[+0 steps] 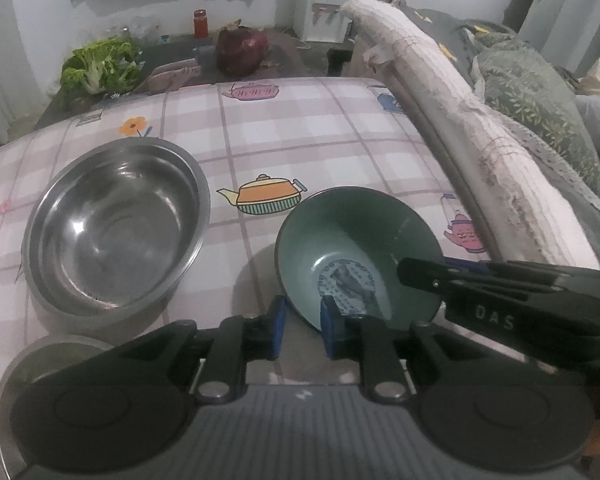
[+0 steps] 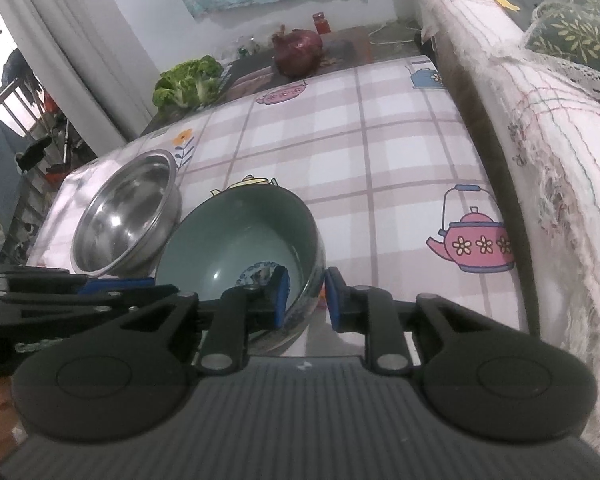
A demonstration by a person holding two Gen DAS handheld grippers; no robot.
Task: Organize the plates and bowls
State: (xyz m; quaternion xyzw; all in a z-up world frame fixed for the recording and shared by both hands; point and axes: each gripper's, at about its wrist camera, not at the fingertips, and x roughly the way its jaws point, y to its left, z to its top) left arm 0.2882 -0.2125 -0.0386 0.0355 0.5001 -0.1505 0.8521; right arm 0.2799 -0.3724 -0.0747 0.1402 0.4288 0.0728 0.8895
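Observation:
A green bowl (image 1: pixel 360 240) (image 2: pixel 240 232) with a blue pattern inside sits tilted over the checked tablecloth. My left gripper (image 1: pixel 303 326) is shut on its near-left rim, one blue pad inside the bowl and one outside. My right gripper (image 2: pixel 307 300) is shut on the rim at the bowl's right side, again with the wall between its pads. Each gripper shows in the other's view: the right gripper (image 1: pixel 420 276) from the right, the left gripper (image 2: pixel 100 284) from the left. An empty steel bowl (image 1: pixel 116 224) (image 2: pixel 128 208) stands left of the green one.
A grey round rim (image 1: pixel 48 350) peeks out under my left gripper at the near left. A cloth-draped sofa arm (image 1: pixel 460 120) borders the table (image 1: pixel 300 132) on the right. Leafy greens (image 1: pixel 96 64), a purple cabbage (image 1: pixel 242 50) and a red jar (image 1: pixel 200 23) lie beyond the far edge.

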